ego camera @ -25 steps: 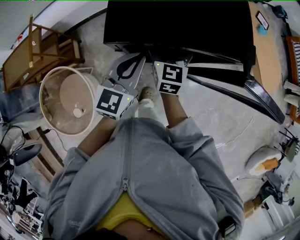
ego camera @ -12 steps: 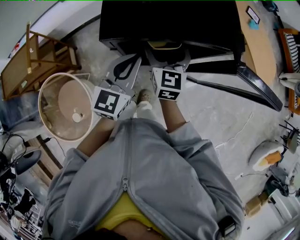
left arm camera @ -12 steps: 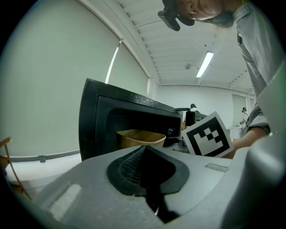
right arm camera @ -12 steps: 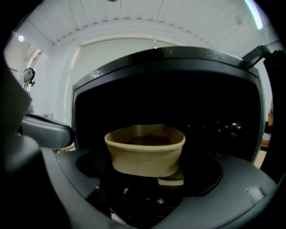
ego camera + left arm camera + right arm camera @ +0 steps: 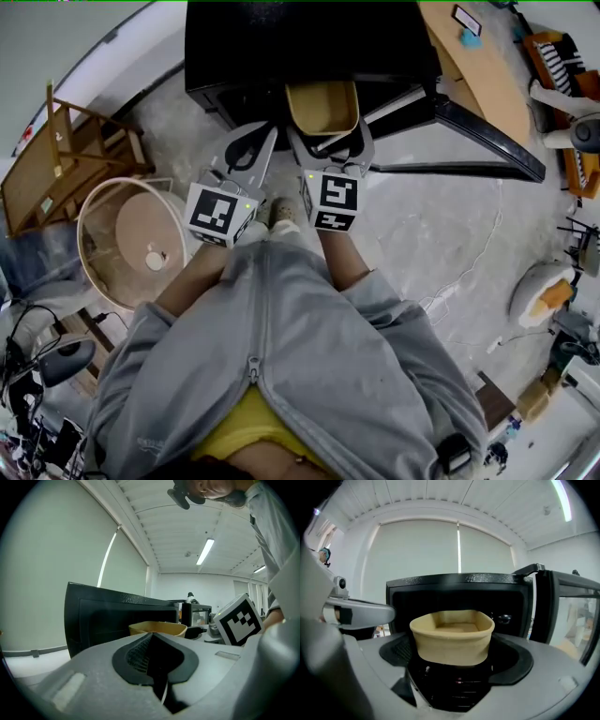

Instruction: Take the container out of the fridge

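My left gripper [image 5: 246, 150] and right gripper [image 5: 328, 141] are pale grey plastic shells with black ribbed pads [image 5: 138, 654]. The left cube [image 5: 220, 214] and right cube [image 5: 330, 200] are white, printed with black square markers, each with a tiny green light. I wear a grey hoodie [image 5: 309, 347] with a zip [image 5: 253, 367], a yellow shirt [image 5: 246, 424] beneath, and a pale shoe [image 5: 283, 212].

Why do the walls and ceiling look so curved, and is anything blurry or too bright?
Head view: the wide lens bows the floor and the fridge edges; evenly lit, sharp. Left gripper view: round, black-cornered frame; the ceiling light is brightest; the near jaws look soft. Right gripper view: the container is sharp; the blind is bright.
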Demonstrator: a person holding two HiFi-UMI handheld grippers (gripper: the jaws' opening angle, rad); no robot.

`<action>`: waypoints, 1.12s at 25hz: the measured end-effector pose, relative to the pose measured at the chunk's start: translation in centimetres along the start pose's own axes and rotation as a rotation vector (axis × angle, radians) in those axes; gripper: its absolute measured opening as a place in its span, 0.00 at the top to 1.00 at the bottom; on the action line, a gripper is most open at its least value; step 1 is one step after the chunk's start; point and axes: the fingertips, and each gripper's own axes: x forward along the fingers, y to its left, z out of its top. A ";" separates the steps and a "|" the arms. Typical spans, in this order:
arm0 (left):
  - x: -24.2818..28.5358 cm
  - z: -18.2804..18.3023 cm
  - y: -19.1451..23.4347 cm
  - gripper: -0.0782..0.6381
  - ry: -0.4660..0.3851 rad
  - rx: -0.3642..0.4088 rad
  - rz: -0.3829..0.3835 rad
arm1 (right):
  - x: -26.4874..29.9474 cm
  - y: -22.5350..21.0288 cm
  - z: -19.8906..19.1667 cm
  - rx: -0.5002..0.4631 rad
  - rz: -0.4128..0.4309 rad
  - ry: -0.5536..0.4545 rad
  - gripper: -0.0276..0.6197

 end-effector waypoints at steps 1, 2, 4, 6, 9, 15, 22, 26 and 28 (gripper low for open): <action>0.1 0.2 -0.3 0.88 -0.004 0.003 -0.010 | -0.7 -0.4 -0.1 0.006 -0.016 0.002 0.22; 0.2 0.3 -0.6 0.88 -0.009 0.006 -0.020 | -1.4 -0.7 -0.2 0.011 -0.030 0.004 0.22; 0.2 0.5 -1.4 0.88 -0.015 0.013 -0.037 | -3.0 -1.1 -0.3 0.013 -0.048 0.009 0.22; 0.1 0.6 -2.2 0.88 -0.017 0.020 -0.058 | -4.5 -1.2 -0.3 0.006 -0.061 0.012 0.22; 0.5 0.8 -3.4 0.88 -0.027 0.031 -0.100 | -6.3 -1.6 -0.3 0.003 -0.090 0.004 0.22; 0.7 1.4 -6.0 0.88 -0.031 0.046 -0.160 | -10.2 -2.9 0.1 0.020 -0.144 -0.017 0.22; 0.6 2.8 -8.0 0.88 -0.023 0.049 -0.179 | -14.7 -4.8 2.7 0.050 -0.238 -0.102 0.22; 0.8 5.0 -8.9 0.88 -0.044 0.049 -0.178 | -16.7 -6.7 4.8 0.060 -0.309 -0.155 0.22; 0.8 6.1 -9.2 0.88 -0.055 0.063 -0.173 | -17.4 -7.5 6.0 0.063 -0.339 -0.180 0.21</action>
